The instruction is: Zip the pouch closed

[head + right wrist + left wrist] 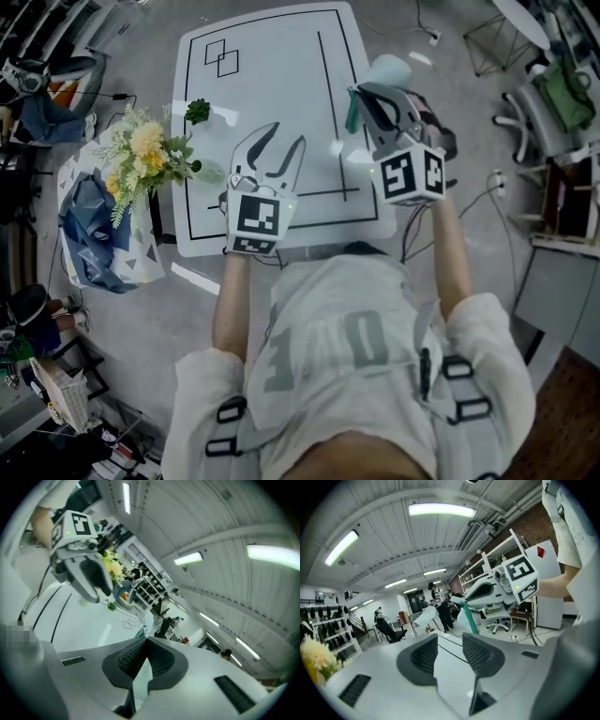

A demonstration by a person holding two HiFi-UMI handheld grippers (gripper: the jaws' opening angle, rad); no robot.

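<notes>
We find the pouch [389, 70] off the tabletop [281, 84], held in the air over its right edge, towards the far right corner. The right gripper [361, 98] has it: the right gripper view shows the jaws closed together, with a pale strip of the pouch pinched between the ribbed pads. From the left gripper view the pouch [466, 618] hangs below that gripper, pale, with a green band down one side. Whether the zip is shut we cannot tell.

The left gripper [281, 150] stands over the near edge of the tabletop, well apart from the pouch. Its jaws stand wide, and only the white surface and its black lines show between them.

A small green sprig [198, 111] lies at the left edge of the tabletop. A yellow and white bouquet [141, 155] and a blue bag [89, 225] sit on a separate stand beside that edge.
</notes>
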